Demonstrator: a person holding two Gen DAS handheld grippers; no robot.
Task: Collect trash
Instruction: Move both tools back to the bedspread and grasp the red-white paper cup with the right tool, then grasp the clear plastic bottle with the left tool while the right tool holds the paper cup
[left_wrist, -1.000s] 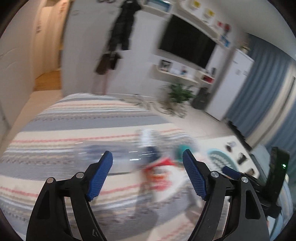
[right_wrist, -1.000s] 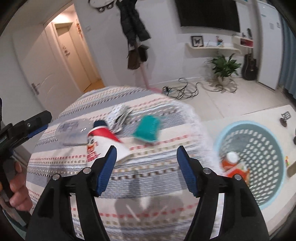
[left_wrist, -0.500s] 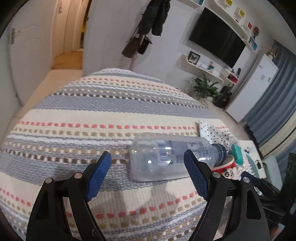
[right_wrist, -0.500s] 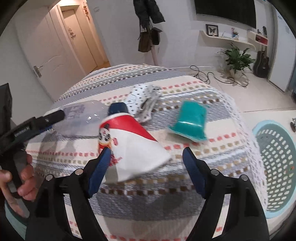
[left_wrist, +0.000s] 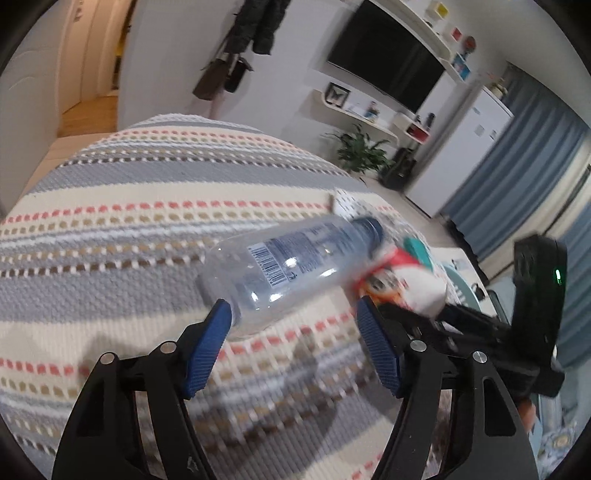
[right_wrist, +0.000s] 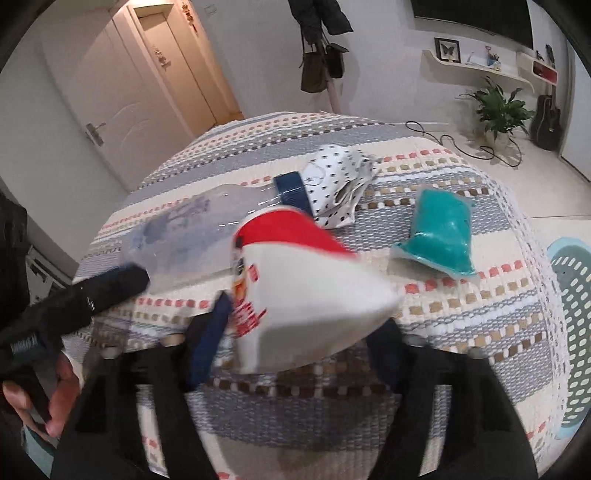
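A clear plastic bottle with a blue cap lies on the striped cloth. My left gripper is closing around its base. The left pad touches the bottle, and the right pad stands clear of it. A crushed white and red paper cup sits between the fingers of my right gripper. Those jaws are closing, both pads are against the cup, and the cup hides the right finger. The bottle lies just behind the cup, with the left gripper's finger at its base.
A crumpled white dotted bag and a teal plastic cup lie farther back on the cloth. A light blue perforated basket stands on the floor to the right. A person's hand holds the left gripper's handle.
The left gripper came down closer to the bottle and its jaws narrowed around the base. The right jaws closed in onto the paper cup, which now fills the gap.
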